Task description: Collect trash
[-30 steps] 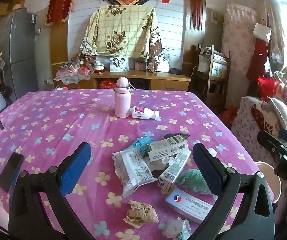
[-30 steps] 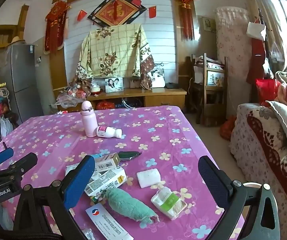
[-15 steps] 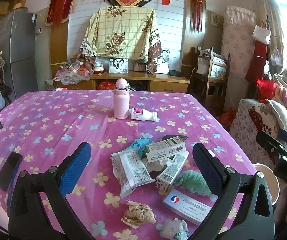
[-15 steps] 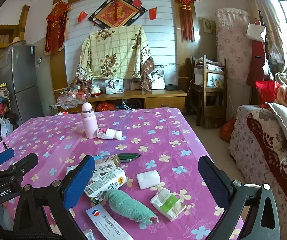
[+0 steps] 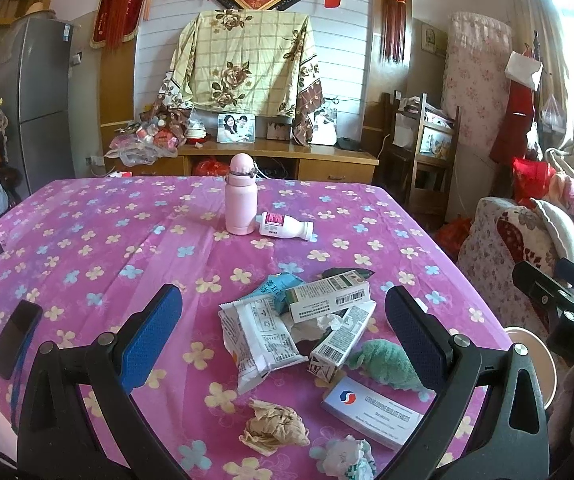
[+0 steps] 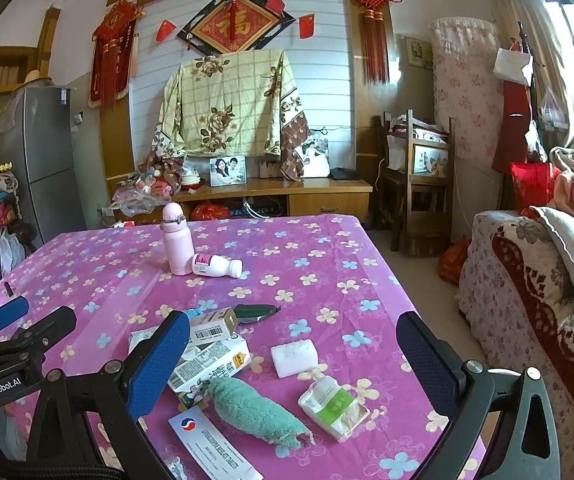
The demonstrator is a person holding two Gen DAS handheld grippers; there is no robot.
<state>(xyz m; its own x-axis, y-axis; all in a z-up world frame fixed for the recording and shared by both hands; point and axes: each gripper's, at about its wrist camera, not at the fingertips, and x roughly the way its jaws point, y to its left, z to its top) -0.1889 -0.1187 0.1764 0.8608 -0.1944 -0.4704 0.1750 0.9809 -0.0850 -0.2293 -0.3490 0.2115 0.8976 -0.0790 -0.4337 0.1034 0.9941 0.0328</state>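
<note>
While both grippers hang above the near edge of the table [image 5: 87, 240], the left gripper [image 5: 283, 334] gapes wide and holds nothing, and the right gripper [image 6: 293, 364] is just as wide and bare. Trash lies heaped on the cloth below: cartons [image 5: 329, 298], a white wrapper [image 5: 259, 338], a crumpled paper ball [image 5: 275, 426], a green cloth [image 6: 255, 412]. Further back a pink flask [image 5: 240, 200] stands upright, capped, a white bottle [image 5: 285, 226] lying on its side against it.
</note>
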